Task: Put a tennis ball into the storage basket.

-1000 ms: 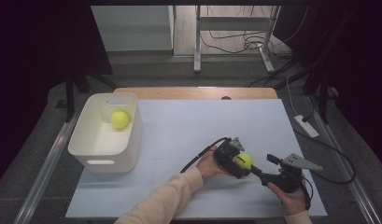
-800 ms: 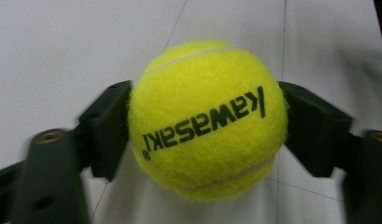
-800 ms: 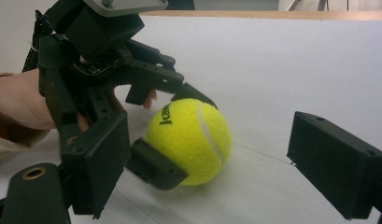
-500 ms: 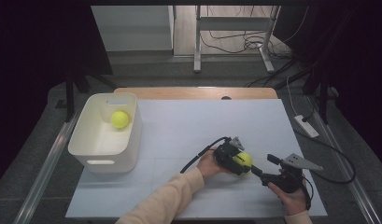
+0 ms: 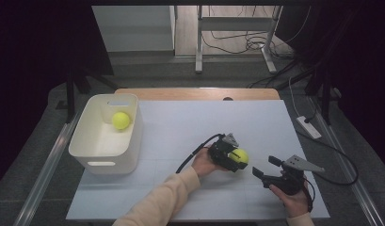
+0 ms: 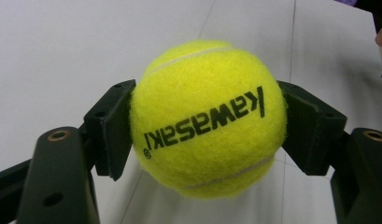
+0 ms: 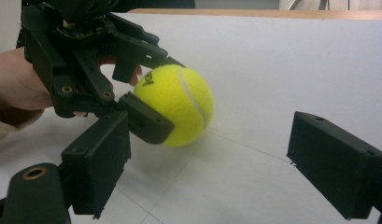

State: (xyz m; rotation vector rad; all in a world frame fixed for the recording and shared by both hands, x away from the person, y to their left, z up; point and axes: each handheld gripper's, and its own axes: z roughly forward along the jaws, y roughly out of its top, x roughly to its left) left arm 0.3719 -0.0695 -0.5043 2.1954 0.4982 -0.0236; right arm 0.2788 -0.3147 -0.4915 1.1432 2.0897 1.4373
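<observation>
Gripping the tennis ball (image 6: 208,119), your left gripper (image 5: 233,157) has both pads pressed on opposite sides of it; the jaws have just been closing and now clamp the ball between them. You hold the ball at the near right part of the white table (image 5: 204,120), low over the surface; whether it touches the sheet cannot be told. In the left gripper view the ball sits centred between the jaws, with its black lettering upside down across the front and a white seam curving over the top and under the bottom. A ball has no long axis; the lettering runs roughly across the jaw line, tilted up toward the right. Bare table lies open ahead of the ball and to its left, up to the white bin (image 5: 103,141), which stands well apart near the left edge and contains a second ball (image 5: 120,120). On the other side, your right gripper (image 5: 266,167) is near the held ball, its jaws wide apart and holding nothing, pointed toward it, close to the near edge of the table.
</observation>
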